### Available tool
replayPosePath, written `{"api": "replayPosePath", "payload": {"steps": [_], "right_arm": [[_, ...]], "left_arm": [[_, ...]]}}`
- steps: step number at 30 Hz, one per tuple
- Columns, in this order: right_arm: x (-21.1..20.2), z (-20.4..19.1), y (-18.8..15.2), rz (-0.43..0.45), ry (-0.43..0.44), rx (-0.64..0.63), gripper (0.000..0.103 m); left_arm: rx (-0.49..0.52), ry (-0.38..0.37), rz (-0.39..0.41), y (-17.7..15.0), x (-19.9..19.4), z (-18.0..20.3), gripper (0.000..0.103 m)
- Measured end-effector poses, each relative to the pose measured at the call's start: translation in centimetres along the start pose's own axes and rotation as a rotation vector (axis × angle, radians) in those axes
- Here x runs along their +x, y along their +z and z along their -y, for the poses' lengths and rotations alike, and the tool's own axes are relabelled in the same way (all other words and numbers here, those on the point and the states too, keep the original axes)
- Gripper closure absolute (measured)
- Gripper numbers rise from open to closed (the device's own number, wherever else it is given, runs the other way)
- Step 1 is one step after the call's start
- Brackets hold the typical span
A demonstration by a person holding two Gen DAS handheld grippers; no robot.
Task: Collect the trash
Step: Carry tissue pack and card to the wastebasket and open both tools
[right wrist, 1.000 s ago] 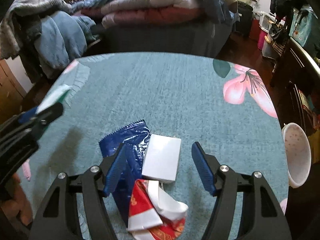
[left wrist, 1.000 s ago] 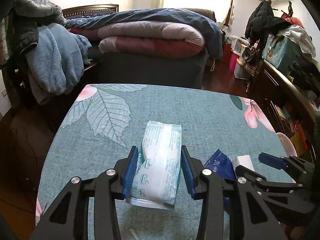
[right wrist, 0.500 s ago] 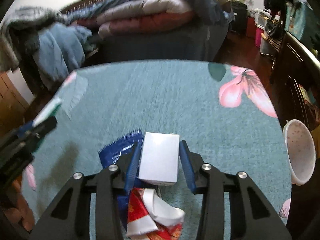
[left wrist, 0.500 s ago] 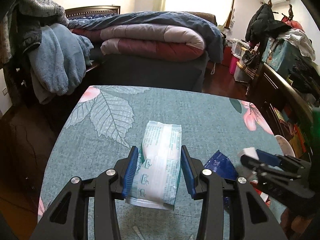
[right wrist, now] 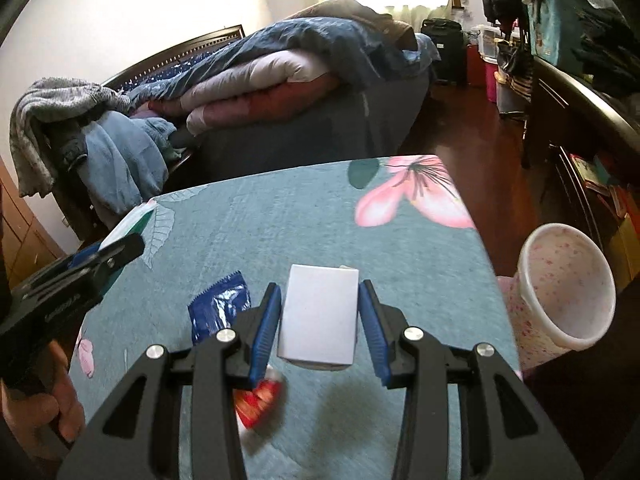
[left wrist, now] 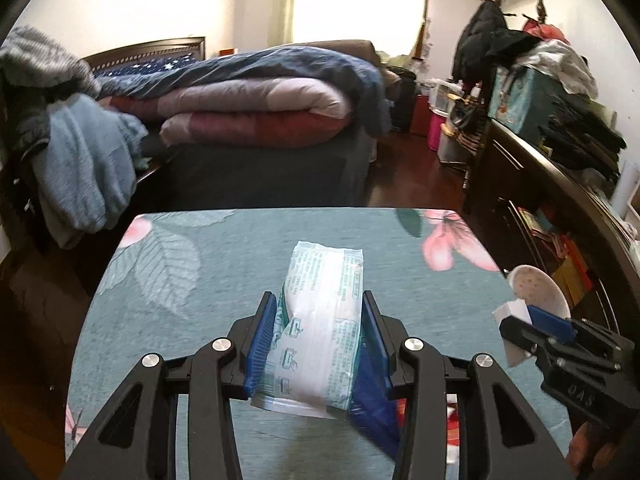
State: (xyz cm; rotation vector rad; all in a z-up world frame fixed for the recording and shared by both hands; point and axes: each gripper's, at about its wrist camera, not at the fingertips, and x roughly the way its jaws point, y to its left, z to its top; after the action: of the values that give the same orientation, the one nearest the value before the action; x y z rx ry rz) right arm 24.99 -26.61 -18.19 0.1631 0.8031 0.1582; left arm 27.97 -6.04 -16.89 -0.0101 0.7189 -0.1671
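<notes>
My left gripper (left wrist: 319, 336) is shut on a white and green plastic wrapper (left wrist: 320, 324) and holds it above the teal flowered table (left wrist: 224, 248). My right gripper (right wrist: 319, 324) is shut on a small white box (right wrist: 319, 312), lifted above the table; it also shows at the right of the left wrist view (left wrist: 532, 320). A blue foil wrapper (right wrist: 218, 310) and a red and white wrapper (right wrist: 256, 400) lie on the table below the box. A white speckled bin (right wrist: 560, 292) stands just off the table's right edge.
A bed with folded quilts (left wrist: 256, 108) stands beyond the table. Clothes hang on a chair (left wrist: 80, 160) at the left. A dark wooden cabinet (left wrist: 560, 208) piled with bags runs along the right.
My right gripper closed on the white box and lifted it up and to the right, toward the bin. My left gripper rose with the wrapper still in it.
</notes>
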Motion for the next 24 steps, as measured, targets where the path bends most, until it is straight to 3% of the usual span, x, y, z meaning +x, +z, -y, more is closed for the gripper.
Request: {"api": "replayPosePath", "payload": {"steps": [12,24], "right_arm": [[-4.6,6.5,-2.5,0.057,-0.011,0.072,0.062],[-7.9,16.0,-3.9,0.133,-0.112,0.190,0.062]], "left_arm": [[0.105,-0.069,0.006,0.9,-0.1,8.2,0.060],[0.218,-0.165,0.001,1.2,1.5,18.1,0.060]]}}
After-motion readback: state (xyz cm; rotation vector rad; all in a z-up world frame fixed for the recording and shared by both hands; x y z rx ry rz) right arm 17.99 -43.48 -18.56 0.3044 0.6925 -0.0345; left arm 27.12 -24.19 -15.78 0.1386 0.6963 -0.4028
